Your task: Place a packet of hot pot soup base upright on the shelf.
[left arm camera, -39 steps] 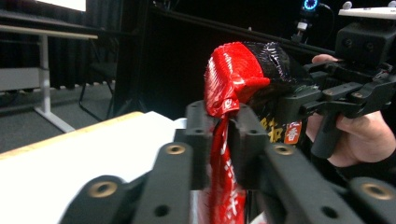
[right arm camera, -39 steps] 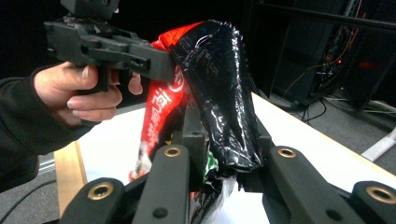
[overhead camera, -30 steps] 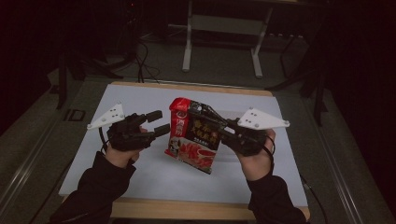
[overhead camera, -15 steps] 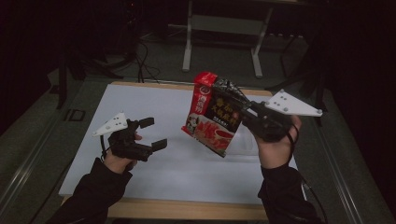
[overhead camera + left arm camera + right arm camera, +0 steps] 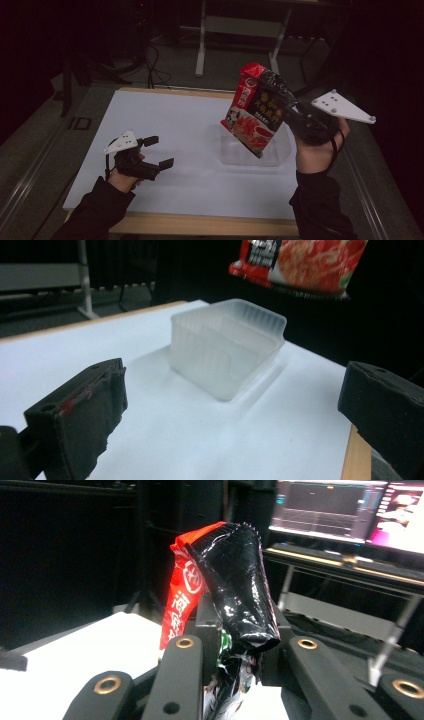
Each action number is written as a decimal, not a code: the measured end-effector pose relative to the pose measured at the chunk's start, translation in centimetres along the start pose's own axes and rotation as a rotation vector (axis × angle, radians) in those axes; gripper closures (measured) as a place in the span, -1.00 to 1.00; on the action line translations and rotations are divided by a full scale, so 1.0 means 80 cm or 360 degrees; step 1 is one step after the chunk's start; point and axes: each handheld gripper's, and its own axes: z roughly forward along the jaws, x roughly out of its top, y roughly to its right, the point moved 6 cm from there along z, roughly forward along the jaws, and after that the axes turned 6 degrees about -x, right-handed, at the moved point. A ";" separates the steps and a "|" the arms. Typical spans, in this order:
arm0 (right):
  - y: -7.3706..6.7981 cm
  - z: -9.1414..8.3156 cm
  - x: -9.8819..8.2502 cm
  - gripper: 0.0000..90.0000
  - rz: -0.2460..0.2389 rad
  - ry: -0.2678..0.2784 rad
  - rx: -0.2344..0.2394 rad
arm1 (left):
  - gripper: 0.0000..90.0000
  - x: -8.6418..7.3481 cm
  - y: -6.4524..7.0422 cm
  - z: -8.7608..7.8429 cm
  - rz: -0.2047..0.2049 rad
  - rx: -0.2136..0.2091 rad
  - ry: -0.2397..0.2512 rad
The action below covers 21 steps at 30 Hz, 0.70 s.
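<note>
Right gripper (image 5: 295, 116) is clamped on one edge of the red-and-black snack packet (image 5: 256, 110), holding it up in the air right above the clear plastic tub (image 5: 227, 352). Pinched by an edge like that, I reckon the slick foil could slide out or swing and miss the tub. Left gripper (image 5: 159, 151) is spread wide with nothing in it, well left of the tub on the white worktop (image 5: 180, 130), so nothing blocks the way.
</note>
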 end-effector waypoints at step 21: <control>0.088 -0.002 -0.057 0.70 0.0015 -0.0092 -0.0493 | -1.00 -0.045 -0.004 0.011 0.0224 0.0086 0.0002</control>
